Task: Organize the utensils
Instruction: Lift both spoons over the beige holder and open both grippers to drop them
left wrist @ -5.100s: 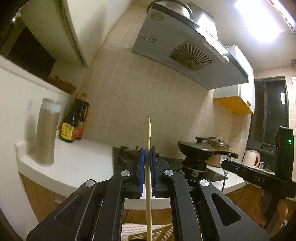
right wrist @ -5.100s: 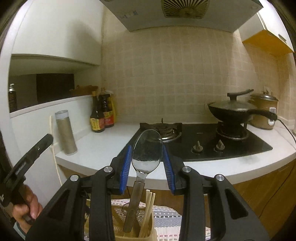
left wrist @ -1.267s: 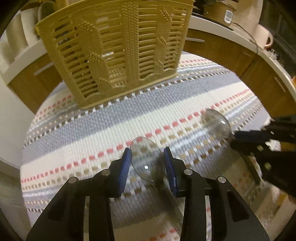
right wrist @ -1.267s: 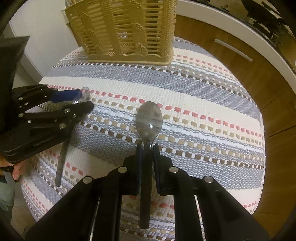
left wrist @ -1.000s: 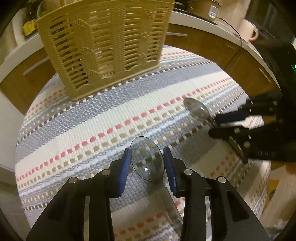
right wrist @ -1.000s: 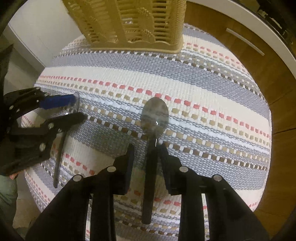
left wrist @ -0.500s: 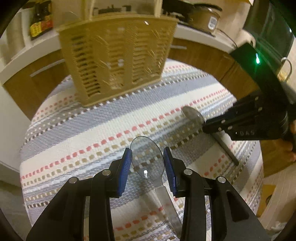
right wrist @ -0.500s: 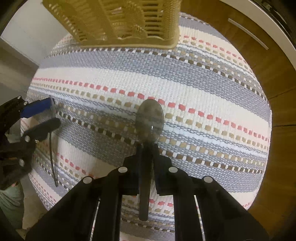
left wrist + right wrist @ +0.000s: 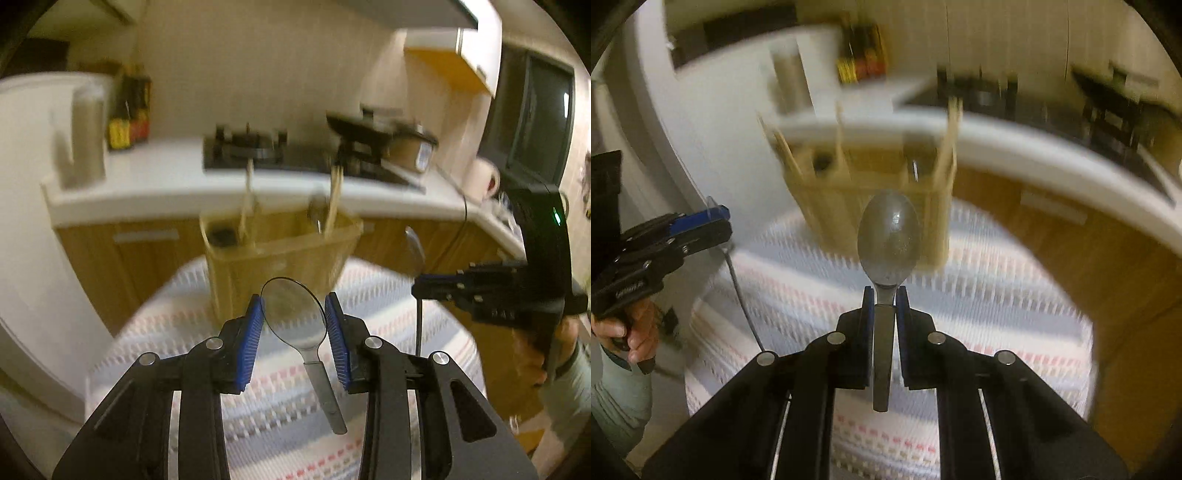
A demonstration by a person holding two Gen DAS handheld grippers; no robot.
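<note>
My left gripper [image 9: 294,319] is shut on the bowl of a metal spoon [image 9: 295,317], held above the striped cloth. My right gripper [image 9: 885,295] is shut on the neck of a second spoon [image 9: 888,236], bowl pointing forward. Both spoons are lifted off the cloth. The yellow slatted utensil basket [image 9: 280,258] stands ahead on the cloth with chopsticks [image 9: 334,199] and a spoon in it; it also shows in the right wrist view [image 9: 871,195]. The right gripper shows in the left wrist view [image 9: 480,295], the left gripper in the right wrist view [image 9: 665,240]. Both views are motion-blurred.
The round table's striped cloth [image 9: 280,398] lies under both grippers. Behind the basket runs a white counter [image 9: 155,173] with a stove [image 9: 251,147], a pan [image 9: 358,125], sauce bottles [image 9: 129,114] and a grey canister [image 9: 85,140]. Wooden cabinets stand below.
Both grippers have lifted their spoons off the cloth and tilted up toward the basket. The right gripper shut on its spoon's neck after being open a second ago.
</note>
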